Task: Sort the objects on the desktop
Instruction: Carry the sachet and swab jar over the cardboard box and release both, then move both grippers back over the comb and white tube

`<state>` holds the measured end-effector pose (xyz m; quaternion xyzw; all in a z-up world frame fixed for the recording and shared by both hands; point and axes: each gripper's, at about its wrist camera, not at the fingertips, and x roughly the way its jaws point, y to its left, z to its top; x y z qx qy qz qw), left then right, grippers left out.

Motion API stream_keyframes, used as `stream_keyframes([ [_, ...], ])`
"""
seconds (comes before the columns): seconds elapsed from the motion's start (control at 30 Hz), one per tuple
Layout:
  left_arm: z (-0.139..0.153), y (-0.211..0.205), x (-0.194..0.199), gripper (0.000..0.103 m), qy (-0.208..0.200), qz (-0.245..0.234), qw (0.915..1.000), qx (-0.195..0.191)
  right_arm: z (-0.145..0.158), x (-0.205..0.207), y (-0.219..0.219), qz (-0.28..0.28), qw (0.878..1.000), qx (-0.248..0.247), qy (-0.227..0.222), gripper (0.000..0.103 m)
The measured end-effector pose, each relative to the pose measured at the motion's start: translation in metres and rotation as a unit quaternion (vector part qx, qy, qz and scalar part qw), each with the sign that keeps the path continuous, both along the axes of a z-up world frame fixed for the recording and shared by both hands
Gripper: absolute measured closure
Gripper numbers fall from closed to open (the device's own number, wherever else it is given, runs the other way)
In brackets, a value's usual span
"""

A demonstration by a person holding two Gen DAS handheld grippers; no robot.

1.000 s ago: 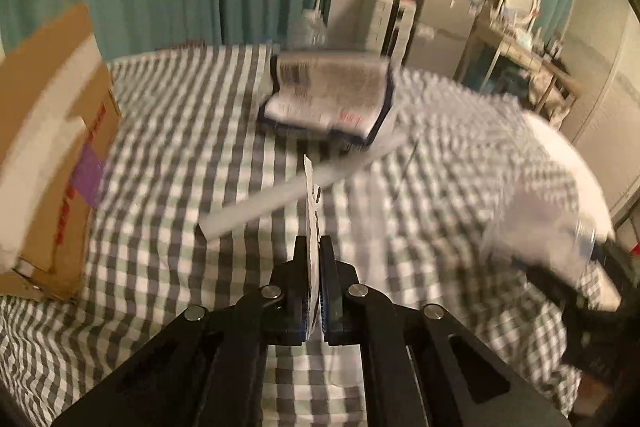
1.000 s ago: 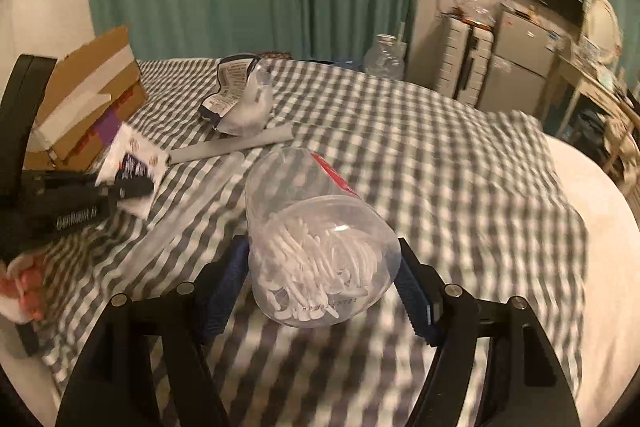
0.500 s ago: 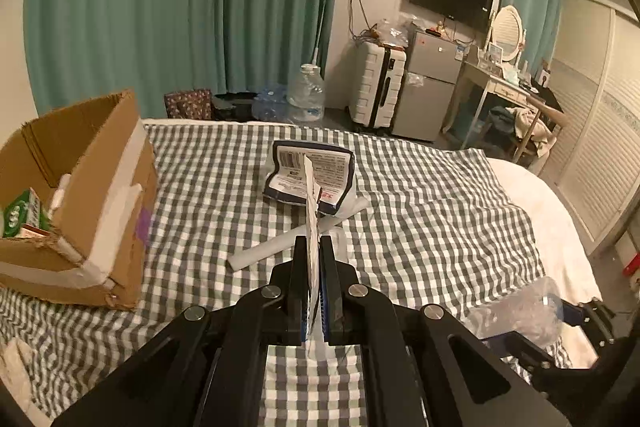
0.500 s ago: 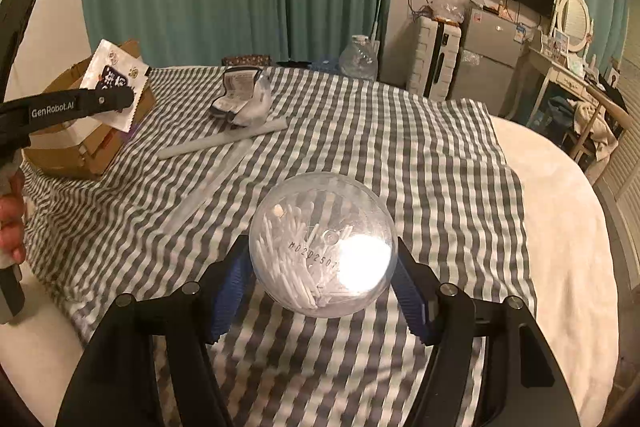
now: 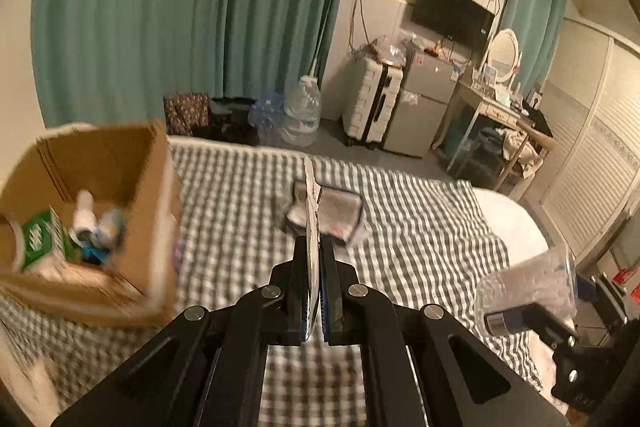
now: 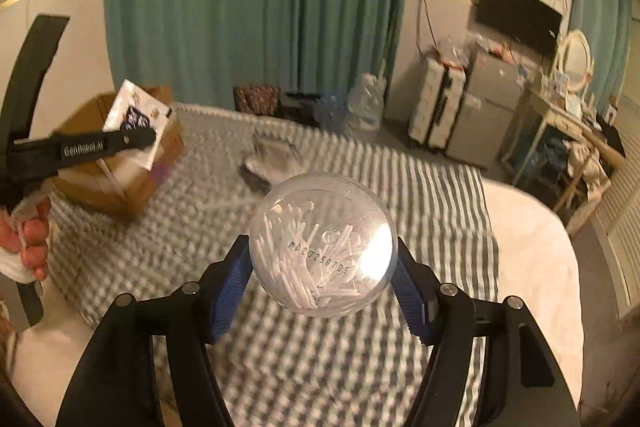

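Observation:
My left gripper (image 5: 314, 255) is shut on a thin white sachet (image 5: 310, 195), seen edge-on in the left wrist view and flat-on, as the same sachet (image 6: 138, 125), in the right wrist view. My right gripper (image 6: 324, 267) is shut on a clear round tub of cotton swabs (image 6: 323, 245), its bottom facing the camera; that tub (image 5: 528, 289) also shows at the right of the left wrist view. An open cardboard box (image 5: 96, 219) with several items inside stands on the checked cloth at the left. The left gripper (image 6: 136, 139) hangs in front of the box (image 6: 120, 179).
A dark-edged packet (image 5: 332, 211) lies on the checked cloth (image 5: 420, 227) further back, with a pale strip (image 6: 224, 205) near it. A hand (image 6: 30, 243) holds the left gripper's handle. Beyond the bed stand water bottles (image 5: 302, 115), a suitcase, a small fridge and a dressing table.
Both grippers have risen above the bed with their loads. The box has come closer on the left of the left wrist view. The tub has turned bottom-on to the right camera.

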<state>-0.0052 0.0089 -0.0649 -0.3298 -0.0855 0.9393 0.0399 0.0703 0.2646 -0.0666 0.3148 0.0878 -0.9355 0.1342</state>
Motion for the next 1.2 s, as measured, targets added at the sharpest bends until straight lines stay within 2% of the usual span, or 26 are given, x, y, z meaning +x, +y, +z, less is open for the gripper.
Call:
stream_keyframes([
  [0.17, 0.027, -0.057, -0.004, 0.098, 0.014, 0.027, 0.9995, 0.011, 0.041, -0.019, -0.047, 0.05, 0.998, -0.023, 0.02, 0.036],
  [0.3, 0.038, -0.112, -0.009, 0.098, 0.023, 0.063, 0.9977, -0.007, 0.066, -0.036, -0.105, 0.103, 0.994, -0.026, 0.037, 0.036],
  [0.4, 0.034, -0.147, -0.013, 0.098, 0.017, 0.087, 0.9957, -0.026, 0.077, -0.047, -0.162, 0.151, 0.987, -0.02, 0.051, 0.036],
  [0.53, 0.013, -0.191, -0.016, 0.098, 0.0, 0.12, 0.9922, -0.034, 0.068, -0.072, -0.226, 0.201, 0.979, -0.032, 0.026, 0.036],
  [0.67, -0.015, -0.224, -0.018, 0.098, -0.021, 0.14, 0.9894, -0.031, 0.036, -0.094, -0.286, 0.235, 0.972, -0.024, -0.008, 0.036],
  [0.83, -0.038, -0.239, -0.017, 0.096, -0.031, 0.16, 0.9858, -0.039, 0.008, -0.112, -0.321, 0.237, 0.971, -0.013, -0.033, 0.036],
  [0.9, -0.04, -0.239, -0.014, 0.087, -0.025, 0.168, 0.9848, -0.037, 0.007, -0.117, -0.324, 0.228, 0.973, -0.019, -0.035, 0.035],
  [0.93, -0.04, -0.239, -0.015, 0.063, -0.026, 0.17, 0.9845, -0.035, 0.01, -0.117, -0.322, 0.221, 0.975, -0.021, -0.028, 0.033],
  [0.97, -0.041, -0.239, -0.015, 0.027, -0.028, 0.175, 0.9834, -0.038, 0.014, -0.117, -0.321, 0.212, 0.977, -0.023, -0.018, 0.026],
  [1.0, -0.04, -0.237, -0.013, 0.014, -0.028, 0.19, 0.9804, -0.045, 0.018, -0.117, -0.319, 0.202, 0.979, -0.025, -0.009, 0.02],
  [1.03, -0.038, -0.236, -0.011, 0.008, -0.021, 0.197, 0.9791, -0.046, 0.025, -0.117, -0.314, 0.189, 0.981, -0.033, 0.004, 0.02],
  [1.1, -0.031, -0.229, -0.003, 0.007, -0.005, 0.191, 0.9806, -0.043, 0.037, -0.115, -0.307, 0.182, 0.982, -0.052, 0.011, 0.02],
  [1.2, -0.022, -0.214, 0.004, 0.006, -0.011, 0.184, 0.9817, -0.048, 0.052, -0.109, -0.287, 0.169, 0.983, -0.064, 0.017, 0.019],
])
